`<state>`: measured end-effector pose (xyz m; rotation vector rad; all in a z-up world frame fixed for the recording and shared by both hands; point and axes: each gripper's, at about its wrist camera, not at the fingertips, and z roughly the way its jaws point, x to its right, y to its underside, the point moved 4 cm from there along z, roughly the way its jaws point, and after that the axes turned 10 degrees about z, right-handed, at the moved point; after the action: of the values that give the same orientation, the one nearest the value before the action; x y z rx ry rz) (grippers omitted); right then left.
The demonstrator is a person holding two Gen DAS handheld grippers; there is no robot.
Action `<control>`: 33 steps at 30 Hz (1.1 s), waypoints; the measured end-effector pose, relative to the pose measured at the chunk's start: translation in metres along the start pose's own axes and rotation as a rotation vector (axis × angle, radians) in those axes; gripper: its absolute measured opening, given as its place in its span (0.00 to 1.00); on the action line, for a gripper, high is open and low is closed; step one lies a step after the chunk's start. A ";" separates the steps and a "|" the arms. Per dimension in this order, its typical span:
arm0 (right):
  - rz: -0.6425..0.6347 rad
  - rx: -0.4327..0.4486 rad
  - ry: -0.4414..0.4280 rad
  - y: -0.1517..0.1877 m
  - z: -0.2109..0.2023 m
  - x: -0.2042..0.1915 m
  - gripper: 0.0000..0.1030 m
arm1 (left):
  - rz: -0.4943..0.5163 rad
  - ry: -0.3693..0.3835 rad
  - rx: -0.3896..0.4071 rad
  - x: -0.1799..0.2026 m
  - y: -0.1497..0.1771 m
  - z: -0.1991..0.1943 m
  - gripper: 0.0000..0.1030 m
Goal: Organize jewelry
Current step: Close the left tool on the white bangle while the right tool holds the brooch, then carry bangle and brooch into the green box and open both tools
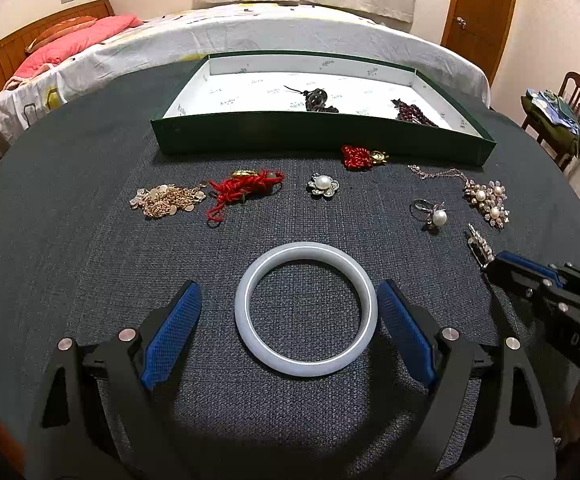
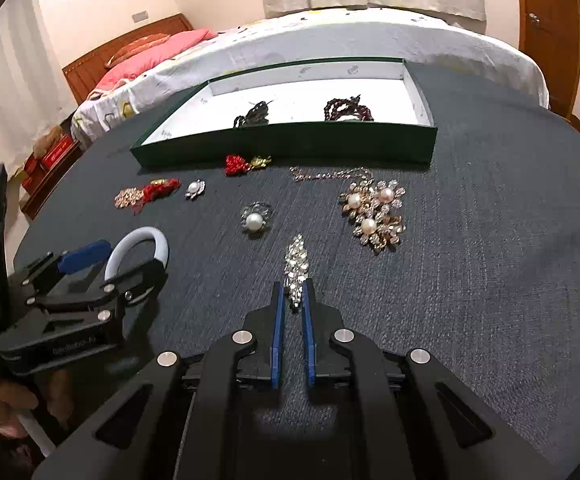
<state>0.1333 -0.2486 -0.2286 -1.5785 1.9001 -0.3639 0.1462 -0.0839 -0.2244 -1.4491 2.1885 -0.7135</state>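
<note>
The left gripper is spread wide, its blue pads flanking a pale bangle that lies flat on the dark table (right pad just beside the rim, left pad apart). To its right, the right gripper has its fingers narrowed around the near end of a crystal hair clip resting on the cloth; whether they are touching it cannot be told. Farther off lie a gold chain cluster, a red cord piece, a pearl brooch, a pearl ring and a pearl flower cluster, with the green tray at the far side holding two dark bead strands.

Pale white bangle, dark green tray, blue-padded hand-held gripper
</note>
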 end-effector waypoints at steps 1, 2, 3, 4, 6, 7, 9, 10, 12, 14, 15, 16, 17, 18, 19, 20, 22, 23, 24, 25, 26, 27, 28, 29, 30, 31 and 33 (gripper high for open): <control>-0.002 0.001 0.002 -0.001 0.000 -0.001 0.11 | 0.002 -0.001 0.000 0.000 0.000 0.000 0.85; -0.003 0.002 0.003 -0.002 0.001 -0.002 0.12 | 0.004 -0.002 -0.001 0.000 0.000 0.000 0.85; -0.003 0.001 0.000 -0.003 0.002 -0.004 0.12 | 0.006 -0.003 -0.001 0.000 0.000 0.000 0.85; -0.006 -0.002 0.000 -0.003 0.003 -0.005 0.15 | 0.006 -0.003 -0.001 0.001 -0.001 0.001 0.85; -0.011 0.009 0.005 -0.005 0.003 -0.007 0.42 | 0.004 0.000 0.001 0.000 -0.001 0.001 0.85; -0.013 0.015 0.007 -0.006 0.004 -0.009 0.43 | 0.004 0.001 0.001 0.000 -0.001 0.001 0.85; -0.016 0.013 0.014 -0.007 0.007 -0.010 0.43 | 0.005 0.000 0.001 0.000 -0.002 0.001 0.85; -0.016 0.014 0.022 -0.008 0.008 -0.010 0.43 | 0.004 -0.001 0.001 0.000 -0.002 0.001 0.85; -0.022 0.015 0.030 -0.008 0.010 -0.011 0.40 | 0.003 -0.001 0.000 -0.001 -0.002 0.001 0.85; -0.035 0.017 0.046 -0.008 0.011 -0.012 0.28 | 0.005 0.000 0.000 -0.001 -0.003 0.001 0.85; -0.042 0.018 0.055 -0.008 0.012 -0.012 0.22 | 0.006 0.001 0.001 -0.001 -0.003 0.001 0.85; -0.046 0.018 0.060 -0.008 0.012 -0.012 0.20 | 0.007 0.002 0.001 -0.001 -0.003 0.001 0.85; -0.045 0.019 0.061 -0.007 0.011 -0.010 0.15 | 0.009 0.003 0.002 -0.001 -0.003 0.001 0.83; -0.038 0.020 0.054 -0.007 0.011 -0.009 0.15 | 0.012 0.005 0.005 -0.001 -0.003 0.001 0.79; -0.034 0.021 0.053 -0.007 0.011 -0.008 0.14 | 0.022 0.008 0.012 0.000 -0.003 0.000 0.75; -0.034 0.022 0.052 -0.007 0.010 -0.008 0.13 | 0.036 0.009 0.017 0.002 -0.004 0.000 0.67; -0.035 0.023 0.049 -0.006 0.010 -0.008 0.13 | 0.045 0.006 0.018 0.002 -0.004 0.000 0.67; -0.034 0.025 0.047 -0.006 0.010 -0.008 0.13 | 0.044 0.011 0.020 0.001 -0.004 -0.001 0.67; -0.032 0.029 0.047 -0.005 0.009 -0.008 0.13 | 0.046 0.011 0.022 0.001 -0.004 -0.001 0.67; -0.030 0.031 0.046 -0.005 0.009 -0.008 0.13 | 0.048 0.009 0.025 0.002 -0.004 -0.001 0.67; -0.027 0.035 0.046 -0.005 0.008 -0.007 0.13 | 0.049 0.008 0.027 0.002 -0.003 -0.001 0.67; -0.025 0.037 0.046 -0.005 0.008 -0.007 0.13 | 0.050 0.007 0.027 0.002 -0.004 -0.001 0.67; -0.023 0.039 0.046 -0.005 0.008 -0.006 0.13 | 0.052 0.005 0.028 0.002 -0.003 -0.001 0.67; -0.020 0.042 0.044 -0.004 0.007 -0.006 0.13 | 0.055 0.001 0.028 0.002 -0.003 -0.002 0.67; -0.014 0.048 0.042 -0.005 0.005 -0.005 0.13 | 0.055 -0.003 0.029 0.002 -0.003 -0.002 0.67; -0.013 0.053 0.041 -0.005 0.003 -0.005 0.13 | 0.053 -0.006 0.032 0.002 -0.003 -0.003 0.67; -0.012 0.065 0.039 -0.006 -0.001 -0.005 0.13 | 0.047 -0.009 0.043 0.000 -0.004 -0.007 0.67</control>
<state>0.1380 -0.2452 -0.2225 -1.5507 1.8902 -0.4602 0.1449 -0.0842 -0.2163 -1.3730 2.1797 -0.7321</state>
